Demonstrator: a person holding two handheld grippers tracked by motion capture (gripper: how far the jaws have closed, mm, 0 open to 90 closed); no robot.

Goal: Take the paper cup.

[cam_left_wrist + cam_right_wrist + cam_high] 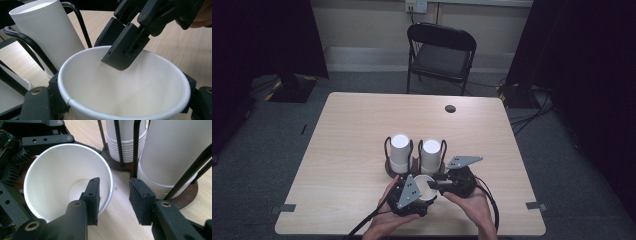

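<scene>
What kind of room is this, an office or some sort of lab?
Probably a small recording or test room rather than an office: black curtains hang at both sides, cables trail over the grey carpet, and one wooden table stands alone with a folding chair behind it.

worktop (352, 130): pale wood-grain, rounded corners | on it: two wire cup holders (416, 167) on round dark bases, side by side (each with a white cup stack (400, 150)) | far edge: dark round hole (450, 108)

Cup (424, 186) btwn both grippers, just before two cup stacks (400, 152) on table (352, 130).
</scene>
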